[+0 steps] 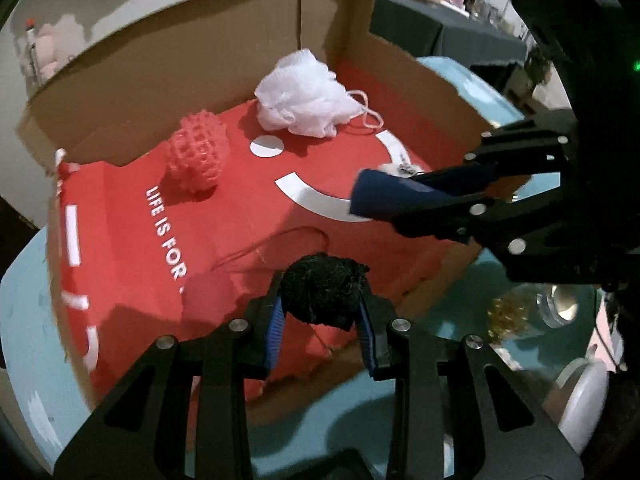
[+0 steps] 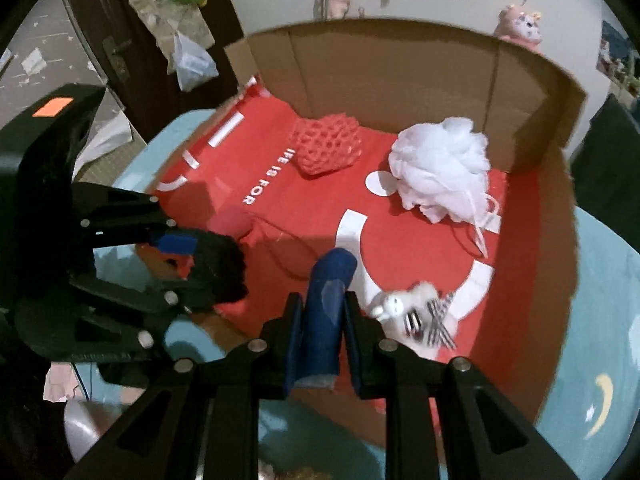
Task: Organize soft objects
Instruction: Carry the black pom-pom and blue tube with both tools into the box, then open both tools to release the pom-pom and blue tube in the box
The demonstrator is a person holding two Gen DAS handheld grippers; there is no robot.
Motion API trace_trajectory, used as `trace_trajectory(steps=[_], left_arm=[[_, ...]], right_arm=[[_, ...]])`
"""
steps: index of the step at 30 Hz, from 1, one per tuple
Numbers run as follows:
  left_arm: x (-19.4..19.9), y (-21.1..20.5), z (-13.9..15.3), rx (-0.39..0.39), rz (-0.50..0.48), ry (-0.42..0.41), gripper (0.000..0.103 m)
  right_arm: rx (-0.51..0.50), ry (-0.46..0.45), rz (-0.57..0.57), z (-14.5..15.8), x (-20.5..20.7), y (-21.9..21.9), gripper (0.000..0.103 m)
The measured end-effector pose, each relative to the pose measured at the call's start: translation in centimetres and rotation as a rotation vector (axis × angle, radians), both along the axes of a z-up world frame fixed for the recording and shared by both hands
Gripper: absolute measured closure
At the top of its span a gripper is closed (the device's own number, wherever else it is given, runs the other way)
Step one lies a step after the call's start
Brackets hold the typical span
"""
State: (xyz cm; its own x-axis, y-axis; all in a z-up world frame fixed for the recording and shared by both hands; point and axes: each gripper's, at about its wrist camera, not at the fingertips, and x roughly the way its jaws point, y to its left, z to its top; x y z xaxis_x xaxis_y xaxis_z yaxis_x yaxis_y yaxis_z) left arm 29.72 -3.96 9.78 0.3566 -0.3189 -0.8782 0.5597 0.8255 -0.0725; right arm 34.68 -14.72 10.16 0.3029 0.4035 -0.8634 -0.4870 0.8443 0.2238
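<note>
My left gripper (image 1: pixel 322 320) is shut on a black fuzzy ball (image 1: pixel 324 290) and holds it over the near edge of the cardboard box (image 1: pixel 192 60); it also shows in the right wrist view (image 2: pixel 188 268) with the ball (image 2: pixel 222 274). My right gripper (image 2: pixel 320 320) is shut on a dark blue soft roll (image 2: pixel 326 312), seen in the left wrist view too (image 1: pixel 400 194). A white mesh loofah (image 1: pixel 306 94), a pink net ball (image 1: pixel 198 156) and a small white plush toy (image 2: pixel 416 312) lie on the box's red floor.
A red pompom (image 2: pixel 232 220) with a cord lies on the red floor near the left gripper. The box stands on a light blue table (image 1: pixel 32 340). Box walls rise at the back and right. A glass jar (image 1: pixel 556 304) stands outside the box.
</note>
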Motion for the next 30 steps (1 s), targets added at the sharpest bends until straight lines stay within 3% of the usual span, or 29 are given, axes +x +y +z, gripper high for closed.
trace_trajectory(steps=[9,25,26,29,30], left_arm=[[2.5,-1.8,-2.7,0.101,-0.038,0.020,0.073],[3.9,-1.3,-3.8,0.128,-0.029,0.068,0.071],[3.9,-1.3,-3.8,0.130,-0.029,0.068,0.069],[3.8,-1.3,-3.8,0.136,-0.034,0.067,0.046],[3.7,-1.3,-3.8,0.137,-0.037,0.067,0.045]], right_arm=[[-0.053,0.067,0.028,-2.7,2.7,1.3,0.081],[-0.095,0.104,0.074,-3.8,3.8,1.9,0.080],[-0.097,0.103,0.076,-3.7,3.7,2.0,0.080],[-0.094,0.108,0.074,-3.7,3.7,1.9,0.077],[-0.094,0.108,0.074,-3.9,4.0,2.6,0.073]])
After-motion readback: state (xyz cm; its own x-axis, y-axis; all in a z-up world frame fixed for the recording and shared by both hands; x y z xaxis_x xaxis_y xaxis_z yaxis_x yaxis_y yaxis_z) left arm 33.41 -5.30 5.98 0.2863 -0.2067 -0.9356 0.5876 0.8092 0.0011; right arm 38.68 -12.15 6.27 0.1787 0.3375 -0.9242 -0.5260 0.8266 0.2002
